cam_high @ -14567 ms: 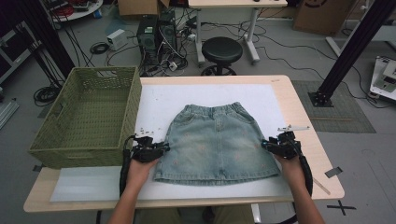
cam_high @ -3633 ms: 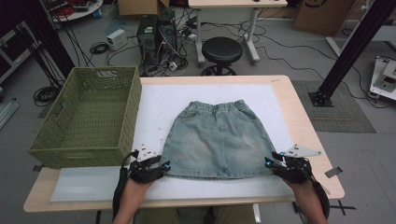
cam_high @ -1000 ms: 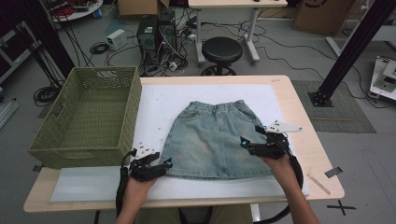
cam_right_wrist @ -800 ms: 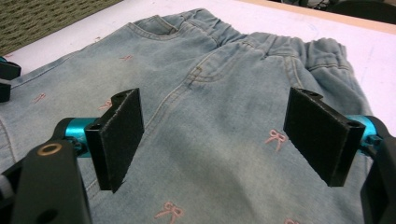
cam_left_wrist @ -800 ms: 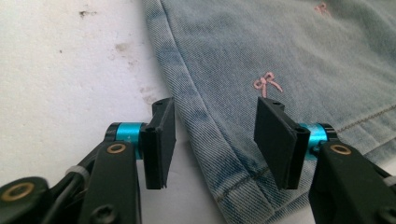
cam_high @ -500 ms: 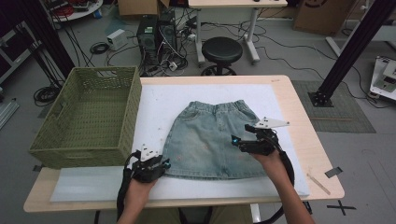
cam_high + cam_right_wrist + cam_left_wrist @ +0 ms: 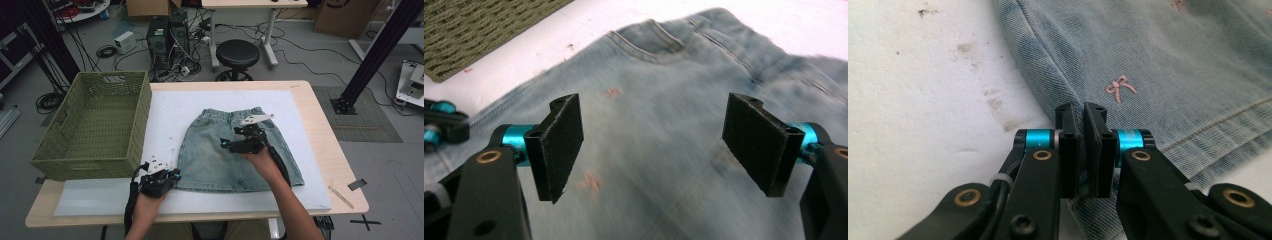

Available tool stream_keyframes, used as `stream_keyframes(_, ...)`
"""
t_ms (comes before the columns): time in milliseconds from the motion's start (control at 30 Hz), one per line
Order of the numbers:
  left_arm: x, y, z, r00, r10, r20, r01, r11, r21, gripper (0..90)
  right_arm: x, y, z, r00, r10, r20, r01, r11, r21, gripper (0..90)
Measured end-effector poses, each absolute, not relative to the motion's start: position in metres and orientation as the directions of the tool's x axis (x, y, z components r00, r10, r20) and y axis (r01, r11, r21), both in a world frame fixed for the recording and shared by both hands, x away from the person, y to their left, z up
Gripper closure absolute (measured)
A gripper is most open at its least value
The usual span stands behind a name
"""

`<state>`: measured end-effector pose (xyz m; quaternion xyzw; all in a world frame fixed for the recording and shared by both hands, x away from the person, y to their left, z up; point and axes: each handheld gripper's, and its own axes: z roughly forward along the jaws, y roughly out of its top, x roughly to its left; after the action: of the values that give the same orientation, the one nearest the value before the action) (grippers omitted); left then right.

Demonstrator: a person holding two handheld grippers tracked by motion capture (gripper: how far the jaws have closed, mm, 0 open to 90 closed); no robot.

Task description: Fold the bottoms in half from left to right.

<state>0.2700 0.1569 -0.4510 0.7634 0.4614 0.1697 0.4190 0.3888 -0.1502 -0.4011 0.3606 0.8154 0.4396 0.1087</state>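
The denim skirt [image 7: 235, 150] lies flat on the bench, the left gripper [image 7: 1083, 112] has just clamped its fingers on the near-left hem corner, the right gripper [image 7: 654, 140] hovers above the middle with fingers apart, so a fold probably starts next.

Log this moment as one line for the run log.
left gripper: just closed, pinching denim skirt at its hem corner | right gripper: open above skirt middle, nothing held | basket: left of skirt

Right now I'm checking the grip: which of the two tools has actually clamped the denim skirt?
The left tool, at the skirt's lower left hem corner; its jaws have just closed on the edge. The right tool hangs wide open above the skirt's middle.
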Motion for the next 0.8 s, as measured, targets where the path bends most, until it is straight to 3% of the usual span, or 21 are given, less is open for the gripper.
stream_keyframes(367,0.266,0.161,-0.451,0.542,0.825,-0.158,0.551,-0.208,0.808,85.2,0.424,-0.086,-0.407,-0.753,0.639,0.160,0.505,0.404,0.763,31.2)
stream_keyframes(800,0.263,0.160,-0.451,0.556,0.815,-0.166,0.541,-0.202,0.817,85.3,0.449,-0.027,-0.412,-0.751,0.642,0.157,0.532,0.447,0.719,50.4)
